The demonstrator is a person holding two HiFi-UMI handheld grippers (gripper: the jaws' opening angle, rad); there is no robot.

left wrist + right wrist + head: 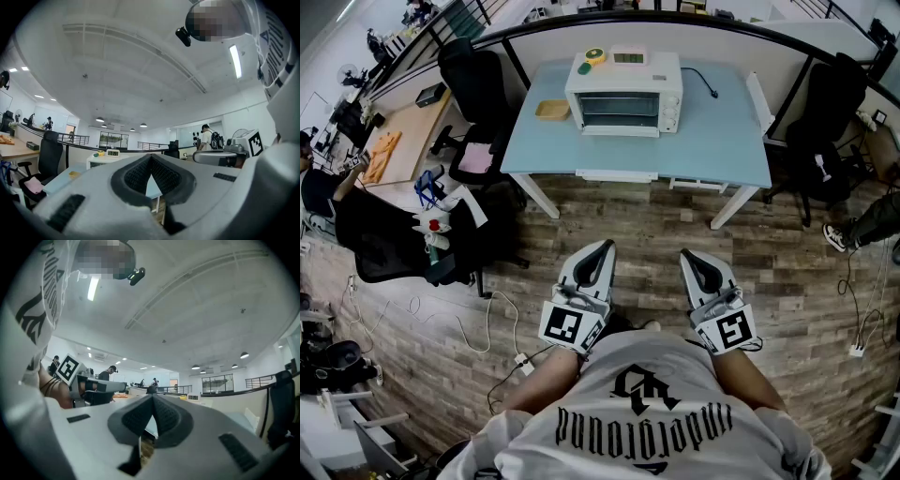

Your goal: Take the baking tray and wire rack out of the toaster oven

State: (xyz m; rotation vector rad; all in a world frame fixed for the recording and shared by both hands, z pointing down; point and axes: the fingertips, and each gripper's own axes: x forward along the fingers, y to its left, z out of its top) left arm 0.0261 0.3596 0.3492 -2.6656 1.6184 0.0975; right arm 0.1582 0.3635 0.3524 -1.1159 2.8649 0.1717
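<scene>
Left gripper (602,247) and right gripper (691,255) held side by side before person's waist, both jaws fully closed, nothing gripped. Toaster oven (623,94) stood well ahead on light-blue table (722,141), door shut; tray and rack inside not discernible.

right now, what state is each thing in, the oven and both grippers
toaster oven: door closed
baking tray, wire rack: can't be made out through the door
left gripper: shut, empty
right gripper: shut, empty
power cord: plug end lying on the table
</scene>
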